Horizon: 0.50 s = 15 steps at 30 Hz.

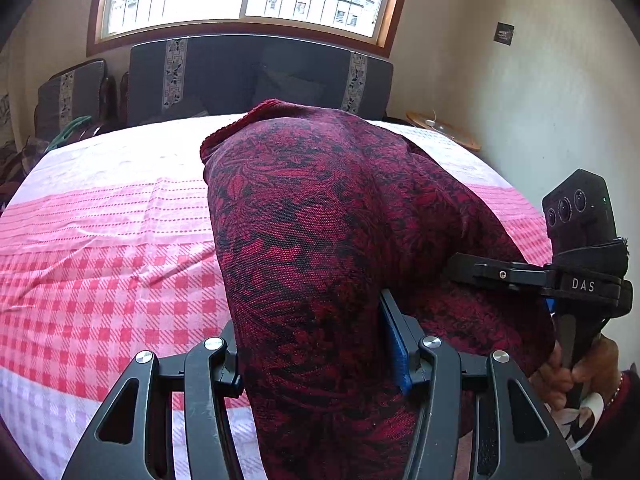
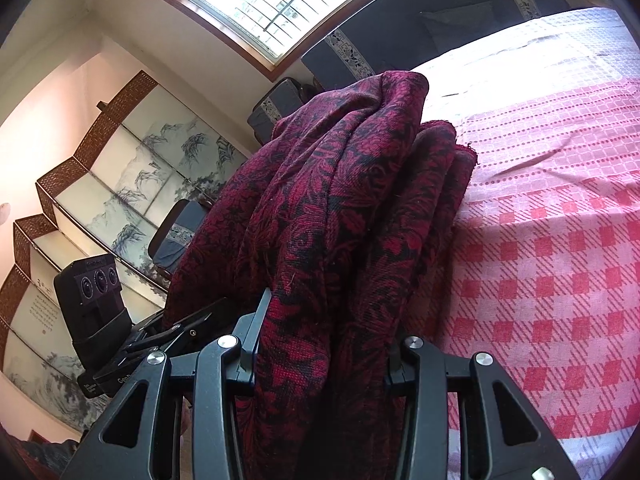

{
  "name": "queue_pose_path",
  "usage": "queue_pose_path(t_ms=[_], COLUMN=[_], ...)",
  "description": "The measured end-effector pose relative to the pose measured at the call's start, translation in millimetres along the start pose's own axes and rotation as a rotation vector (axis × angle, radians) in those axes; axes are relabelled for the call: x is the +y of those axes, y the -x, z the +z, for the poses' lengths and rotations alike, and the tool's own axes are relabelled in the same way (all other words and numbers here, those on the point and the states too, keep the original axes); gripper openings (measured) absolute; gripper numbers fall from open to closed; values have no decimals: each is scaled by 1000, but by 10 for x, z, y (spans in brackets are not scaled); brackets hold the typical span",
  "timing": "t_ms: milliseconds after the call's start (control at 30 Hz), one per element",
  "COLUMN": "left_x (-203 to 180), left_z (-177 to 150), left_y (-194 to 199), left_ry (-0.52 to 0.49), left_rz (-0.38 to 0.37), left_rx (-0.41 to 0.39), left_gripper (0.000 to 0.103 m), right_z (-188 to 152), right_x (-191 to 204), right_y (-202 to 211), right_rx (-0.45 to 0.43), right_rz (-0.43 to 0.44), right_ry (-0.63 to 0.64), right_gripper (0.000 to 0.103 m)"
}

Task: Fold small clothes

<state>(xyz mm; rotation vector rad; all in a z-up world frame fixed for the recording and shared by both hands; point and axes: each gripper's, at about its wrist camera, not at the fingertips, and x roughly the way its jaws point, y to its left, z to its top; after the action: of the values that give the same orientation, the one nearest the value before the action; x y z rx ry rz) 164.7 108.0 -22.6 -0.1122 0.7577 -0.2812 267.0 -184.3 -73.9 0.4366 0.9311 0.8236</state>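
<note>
1. You hold the red-and-black patterned garment (image 1: 320,216) in both tools at once. It hangs bunched between them above the pink checked bedspread (image 1: 100,240), with its far part draping down toward the cloth.

2. Your left gripper (image 1: 316,344) stands at a middling width with a thick roll of the knit filling the gap; the blue pad (image 1: 394,344) on one finger presses the fabric's side, so it reads as clamped on cloth.

3. Your right gripper (image 2: 320,344) is set somewhat narrower and is likewise packed with several gathered folds of the same garment, pinched between its fingers.

4. Judge the fabric as soft and limp: a woven or knitted piece with some body, thicker than a shirt, so it will sag and slump wherever you do not support it. It looks neither slippery nor fragile, and the coarse texture should grip the pads well.

5. The ribbed edge (image 1: 240,120) shows at the top of the bundle in the left view. A hem or edge like that is the better place to take hold, since a fistful of mid-cloth gives you no straight line to fold along.

6. Expect the layers to shift against each other when lowered; lay it flat on the bedspread before re-gripping at two corners.
</note>
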Motion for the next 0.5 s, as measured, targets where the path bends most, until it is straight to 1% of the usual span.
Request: queue_pose_path(t_ms=[500], left_x=[54], left_z=[-154], left_y=[188], left_ry=[27], left_rz=[1], left_rx=[-12], left_gripper=[54], right_z=[-51], right_x=[131], right_y=[-93], right_rx=[6], right_rz=[0], right_ry=[40], right_gripper=[39])
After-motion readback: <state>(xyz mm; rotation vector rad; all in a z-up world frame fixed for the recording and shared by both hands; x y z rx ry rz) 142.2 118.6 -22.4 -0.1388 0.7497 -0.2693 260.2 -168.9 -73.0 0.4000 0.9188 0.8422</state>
